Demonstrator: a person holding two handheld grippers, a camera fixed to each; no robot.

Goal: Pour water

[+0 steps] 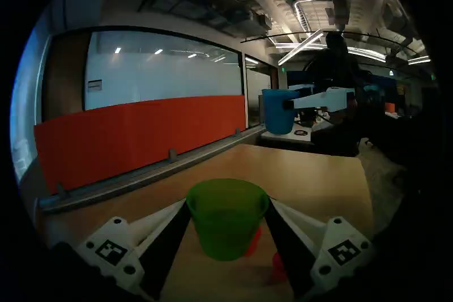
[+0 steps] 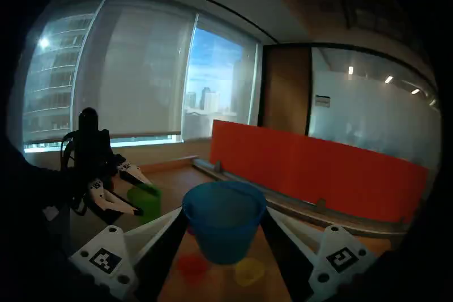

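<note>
The left tool (image 1: 227,212) grips an upright green cup (image 1: 227,228) over the bench (image 1: 300,174). The right tool (image 2: 224,216) grips an upright blue cup (image 2: 225,228), raised higher. I cannot tell their contents.

An orange partition (image 1: 141,132) backs the wooden desk (image 1: 306,171) beside bright windows (image 2: 218,92).

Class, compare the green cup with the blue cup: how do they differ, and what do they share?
The left gripper holds the green cup; the right gripper holds the blue cup. The blue cup seems raised higher above the table than the green cup. Both are upright, tapered cups.
</note>
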